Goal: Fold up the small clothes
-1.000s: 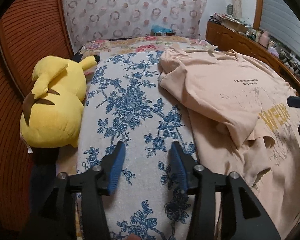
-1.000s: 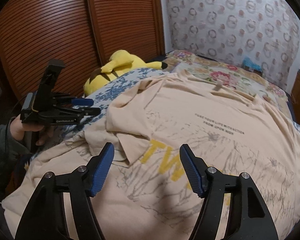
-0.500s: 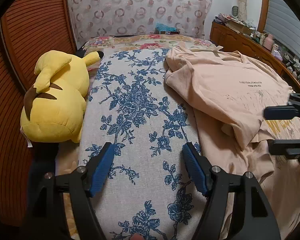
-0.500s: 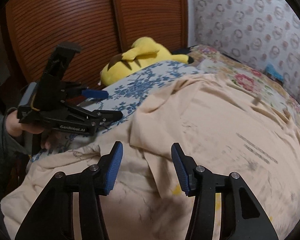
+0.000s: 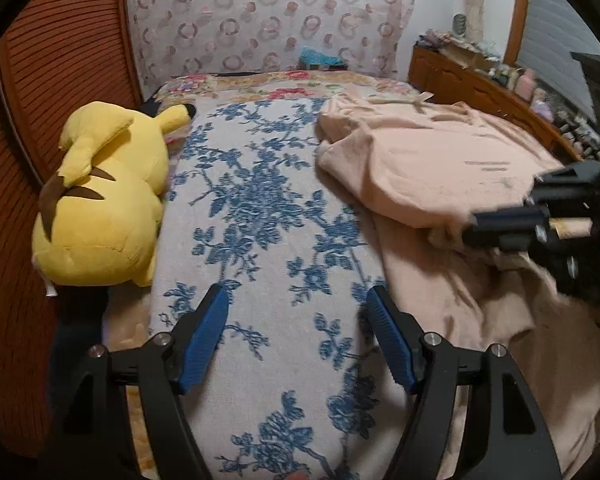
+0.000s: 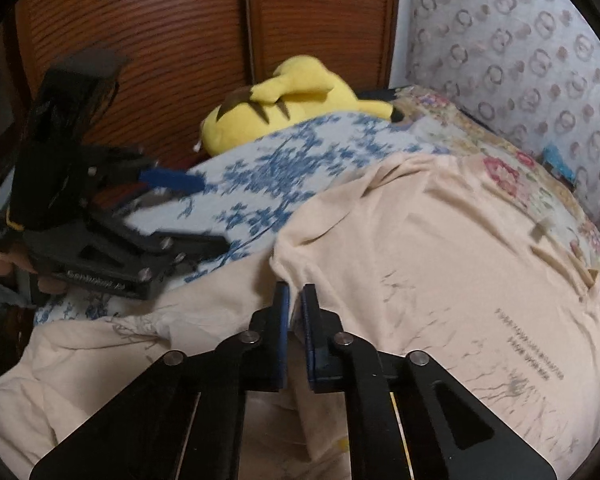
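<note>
The blue-flowered white bedspread lies bare along the middle of the bed, a free lane running toward the far edge. Along the bed's left edge the yellow plush toy blocks the way, pressed close to the ribbed brown wooden doors. The crumpled peach cotton T-shirt covers the right half up to the wooden sideboard crowded with small items. The left gripper hangs over the open lane with 2 fingers spread; the right gripper, clamped on a T-shirt fold, occupies the near right.
</note>
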Available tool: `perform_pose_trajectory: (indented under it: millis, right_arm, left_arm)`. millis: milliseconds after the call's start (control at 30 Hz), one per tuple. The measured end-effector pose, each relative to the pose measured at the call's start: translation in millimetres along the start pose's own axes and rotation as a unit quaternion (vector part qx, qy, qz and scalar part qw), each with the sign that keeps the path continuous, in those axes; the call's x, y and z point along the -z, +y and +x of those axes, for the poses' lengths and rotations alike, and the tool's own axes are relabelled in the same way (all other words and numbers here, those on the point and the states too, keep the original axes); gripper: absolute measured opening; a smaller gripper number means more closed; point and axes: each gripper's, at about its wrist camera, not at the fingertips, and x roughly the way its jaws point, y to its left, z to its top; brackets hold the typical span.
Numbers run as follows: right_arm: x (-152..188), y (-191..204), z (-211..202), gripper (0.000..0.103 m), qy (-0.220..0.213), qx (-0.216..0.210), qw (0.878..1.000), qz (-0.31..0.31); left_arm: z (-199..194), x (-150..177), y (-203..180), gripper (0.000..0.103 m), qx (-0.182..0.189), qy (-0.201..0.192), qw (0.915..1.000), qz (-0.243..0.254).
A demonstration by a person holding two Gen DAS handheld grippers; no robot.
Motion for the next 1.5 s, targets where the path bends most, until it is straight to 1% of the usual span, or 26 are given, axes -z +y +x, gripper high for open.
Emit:
perform_pose_trajectory:
  millis: [100,167,233,300,333,367,400,433,467,500,533,633,767,867,933,967,1000,1033,1067,1133,1200,1300,1400,1433,1467,1500]
  right_arm:
    - [-4,-13,-15,0.002,-0.021,0.015,1.0,0.012]
    - [-6,-28,-27,0.002,-0.035,0.039,0.998,0.026]
    - [-8,-45,-35,0.002,-0.038,0.063,0.996,0.046]
    - [-8,-70,-41,0.002,-0.042,0.108,0.991,0.073]
    - [-8,-75,-42,0.002,-0.042,0.125,0.988,0.077]
    - [-6,-82,-45,0.002,-0.043,0.155,0.984,0.081]
    - [-4,-89,-47,0.003,-0.044,0.175,0.979,0.091]
    - [-2,-93,-49,0.01,-0.045,0.177,0.978,0.101]
    - [1,-96,-51,0.031,-0.042,0.176,0.977,0.109]
    - [3,-98,-53,0.041,-0.04,0.179,0.976,0.117]
    - [5,-99,-54,0.044,-0.041,0.178,0.976,0.121]
    - [12,-83,-59,0.044,-0.048,0.141,0.982,0.115]
    - [23,-46,-54,0.044,-0.037,0.095,0.99,0.094]
    - [30,-27,-36,0.044,-0.01,0.08,0.994,0.075]
    - [36,-20,-21,0.042,0.016,0.09,0.994,0.061]
    - [39,-20,-16,0.03,0.023,0.092,0.994,0.059]
    - [42,-21,-13,0.023,0.028,0.091,0.994,0.057]
    - [43,-22,-15,0.01,0.023,0.091,0.994,0.053]
    - [44,-24,-18,0.004,0.021,0.087,0.994,0.055]
    - [46,-30,-29,0.002,0.009,0.086,0.994,0.062]
    - [50,-38,-48,0.002,-0.008,0.098,0.992,0.075]
    - [56,-50,-71,0.002,-0.02,0.12,0.988,0.097]
    - [62,-61,-83,0.004,-0.027,0.138,0.983,0.115]
    - [61,-64,-83,0.008,-0.025,0.136,0.983,0.118]
    - [61,-65,-82,0.016,-0.027,0.135,0.983,0.119]
    - [60,-64,-81,0.02,-0.032,0.131,0.984,0.12]
  left_arm:
    - [-7,1,1,0.072,-0.004,-0.012,0.9999,-0.007]
    - [-13,1,2,0.072,-0.001,-0.021,0.9997,-0.012]
    - [-18,0,1,0.072,0.004,-0.028,0.9995,-0.015]
    - [-23,-1,-1,0.072,0.004,-0.034,0.9993,-0.016]
    - [-25,-1,-3,0.072,0.004,-0.037,0.9992,-0.016]
    - [-26,-2,-6,0.072,0.004,-0.039,0.9991,-0.017]
    - [-28,-2,-7,0.072,0.005,-0.041,0.999,-0.017]
    - [-29,-2,-9,0.072,0.007,-0.043,0.9989,-0.016]
    - [-31,-2,-11,0.072,0.009,-0.046,0.9988,-0.014]
    - [-32,-3,-14,0.072,0.009,-0.047,0.9988,-0.014]
    - [-33,-3,-16,0.072,0.008,-0.048,0.9987,-0.011]
    - [-37,-1,-20,0.072,0.003,-0.055,0.9984,-0.01]
    - [-43,3,-22,0.072,0.005,-0.061,0.9981,-0.014]
    - [-45,6,-25,0.072,0.005,-0.061,0.998,-0.015]
    - [-45,10,-27,0.072,0.008,-0.06,0.9981,-0.014]
    - [-45,11,-28,0.072,0.008,-0.059,0.9981,-0.014]
    - [-44,12,-29,0.072,0.007,-0.057,0.9983,-0.012]
    - [-44,14,-31,0.072,0.004,-0.056,0.9984,-0.012]
    - [-44,15,-31,0.072,0.004,-0.056,0.9984,-0.012]
    - [-44,17,-32,0.072,0.007,-0.055,0.9984,-0.013]
    - [-45,19,-35,0.072,0.008,-0.055,0.9984,-0.012]
    - [-46,20,-39,0.072,0.011,-0.056,0.9983,-0.01]
    - [-46,19,-42,0.072,0.012,-0.057,0.9983,-0.009]
    - [-45,19,-43,0.072,0.011,-0.057,0.9983,-0.009]
    - [-46,20,-42,0.072,0.012,-0.058,0.9982,-0.01]
    - [-46,20,-42,0.072,0.013,-0.057,0.9982,-0.011]
